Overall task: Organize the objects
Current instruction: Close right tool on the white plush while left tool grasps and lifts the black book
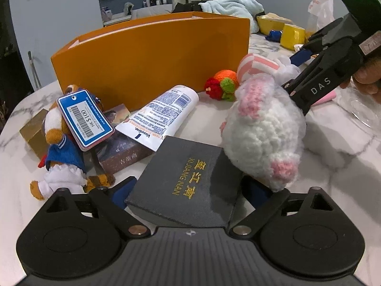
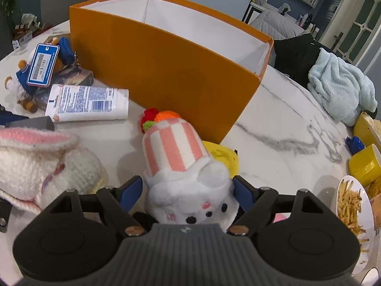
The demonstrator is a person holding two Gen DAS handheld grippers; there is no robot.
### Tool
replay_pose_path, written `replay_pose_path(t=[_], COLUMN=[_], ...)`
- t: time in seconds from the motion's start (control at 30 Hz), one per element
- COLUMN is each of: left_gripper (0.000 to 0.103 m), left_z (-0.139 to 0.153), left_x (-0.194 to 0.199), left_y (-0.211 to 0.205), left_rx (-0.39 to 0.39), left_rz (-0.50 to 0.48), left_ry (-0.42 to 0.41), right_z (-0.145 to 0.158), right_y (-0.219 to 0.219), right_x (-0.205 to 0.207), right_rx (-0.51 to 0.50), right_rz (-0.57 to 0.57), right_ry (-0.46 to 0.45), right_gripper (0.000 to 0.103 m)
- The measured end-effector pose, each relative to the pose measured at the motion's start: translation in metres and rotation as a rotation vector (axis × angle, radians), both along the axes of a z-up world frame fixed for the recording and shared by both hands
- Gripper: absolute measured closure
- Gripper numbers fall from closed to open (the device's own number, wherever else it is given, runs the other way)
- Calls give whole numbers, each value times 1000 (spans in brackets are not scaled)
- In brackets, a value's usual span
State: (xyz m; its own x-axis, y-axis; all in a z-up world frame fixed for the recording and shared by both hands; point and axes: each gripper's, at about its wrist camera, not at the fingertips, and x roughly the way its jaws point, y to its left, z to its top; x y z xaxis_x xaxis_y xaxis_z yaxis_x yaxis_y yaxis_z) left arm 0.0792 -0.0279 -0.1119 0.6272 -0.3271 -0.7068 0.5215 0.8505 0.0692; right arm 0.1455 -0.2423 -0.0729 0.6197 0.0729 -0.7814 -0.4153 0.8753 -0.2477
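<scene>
Right hand-held gripper (image 2: 188,190): jaws about two-thirds apart, blue pads bracketing a white plush toy (image 2: 190,190) in a pink-striped hat; pad contact cannot be confirmed. The toy's long axis runs away from the camera, hat toward the orange box (image 2: 166,71). Left hand-held gripper (image 1: 188,190): jaws wide, closed on a black box (image 1: 185,183) with gold lettering. A crocheted white-and-pink toy (image 1: 262,128) lies just beside both. A lotion tube (image 2: 88,104) and knitted fruit (image 2: 157,116) lie on the marble worktop (image 2: 285,124) before the orange box.
</scene>
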Motion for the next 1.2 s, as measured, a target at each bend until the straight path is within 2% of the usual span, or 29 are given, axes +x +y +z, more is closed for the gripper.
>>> replay_pose_path(t=[0.07, 0.37, 0.5, 0.93, 1.2], left_gripper=[0, 1, 1, 3, 5], left_z=[1, 12, 18, 40, 45], left_x=[-3, -16, -20, -35, -36], left_y=[3, 14, 18, 28, 31], left_rx=[-9, -63, -73, -104, -115], left_rz=[-8, -5, 2, 17, 36], left_ry=[2, -33, -47, -98, -96], right_z=[0, 5, 10, 34, 37], right_y=[1, 0, -1, -9, -9], right_x=[-1, -5, -9, -14, -19], right_rx=[-14, 0, 39, 112, 119], right_rz=[1, 3, 1, -25, -14], right_ry=[-5, 9, 26, -14, -16], right_gripper=[26, 29, 30, 30, 30])
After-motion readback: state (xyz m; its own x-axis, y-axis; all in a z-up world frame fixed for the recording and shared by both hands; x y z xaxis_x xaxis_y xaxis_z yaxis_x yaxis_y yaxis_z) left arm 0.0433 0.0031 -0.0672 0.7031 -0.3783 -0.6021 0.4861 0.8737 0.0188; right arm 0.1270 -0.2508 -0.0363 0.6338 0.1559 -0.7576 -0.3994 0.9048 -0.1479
